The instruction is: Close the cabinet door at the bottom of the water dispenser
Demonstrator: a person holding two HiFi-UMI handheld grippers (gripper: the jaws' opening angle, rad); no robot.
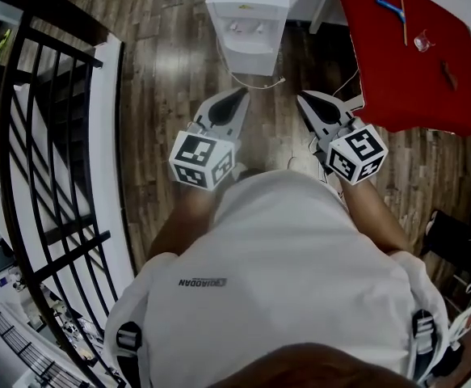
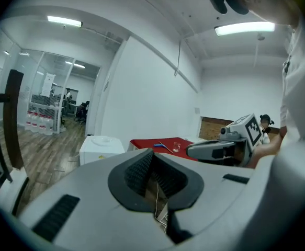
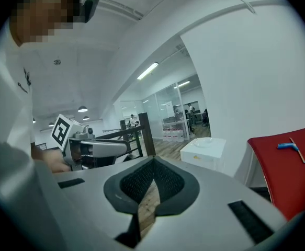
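The white water dispenser (image 1: 247, 18) stands on the wood floor ahead of me, seen from above; its lower front (image 1: 253, 59) shows, but whether the cabinet door is open or closed cannot be made out. The dispenser (image 2: 101, 148) also appears beyond the jaws in the left gripper view, and again (image 3: 204, 150) in the right gripper view. My left gripper (image 1: 240, 92) and right gripper (image 1: 302, 98) hover side by side, a short way back from the dispenser and pointing at it. Both are shut, tips together, with nothing in them.
A red-topped table (image 1: 413, 55) stands right of the dispenser with a blue item (image 1: 390, 8) and a small glass (image 1: 422, 43) on it. A black railing (image 1: 41, 136) runs along the left. A white cable (image 1: 263, 83) lies on the floor at the dispenser's foot.
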